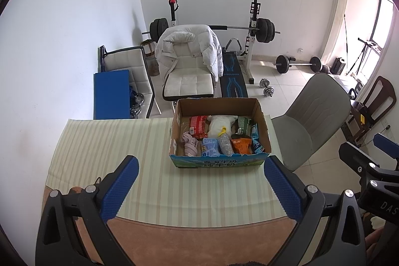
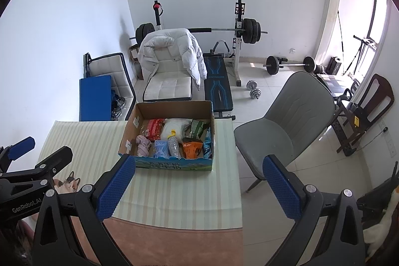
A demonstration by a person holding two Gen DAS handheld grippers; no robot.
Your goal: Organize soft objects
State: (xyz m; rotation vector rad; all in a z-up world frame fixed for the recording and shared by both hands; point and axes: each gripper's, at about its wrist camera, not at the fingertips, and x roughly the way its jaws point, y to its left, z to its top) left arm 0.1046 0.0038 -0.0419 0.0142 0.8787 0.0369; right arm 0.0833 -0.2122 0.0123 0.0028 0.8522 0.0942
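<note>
Left wrist view shows one cardboard box (image 1: 219,138) on the desk (image 1: 112,153), at about 12 o'clock from the left hand-held gripper (image 1: 202,187). That gripper is wide open and holds nothing. The right hand-held gripper (image 2: 199,187) is wide open too, with nothing in it. Both are well back from the box.

Inside the box I count eight soft things, packed close together. One red packet (image 1: 198,126), one white bag (image 1: 220,125) and one green packet (image 1: 243,126) lie in the far row. One pink cloth (image 1: 190,143), one blue packet (image 1: 209,147), one clear bottle of little bits (image 1: 225,143) with a yellow top, and one orange packet (image 1: 241,145) lie in the near row. One thin light blue packet (image 1: 256,141) stands against the right wall of the box.

The desk has a pale striped cloth (image 1: 149,141) on it, and bare brown wood shows at the near edge. A cat picture (image 2: 67,183) is on the desk at 9 o'clock in the right wrist view.

The room has white walls and a pale tile floor. Two white chairs sit behind the desk, and one has a white puffy coat (image 1: 189,46) on it. One grey chair (image 1: 306,121) stands at 3 o'clock from the box. One weight rack (image 1: 214,26) stands by the far wall.

The box's long side runs from 9 o'clock to 3 o'clock. The bottle's long way runs from 12 to 6 o'clock, top pointing away.
</note>
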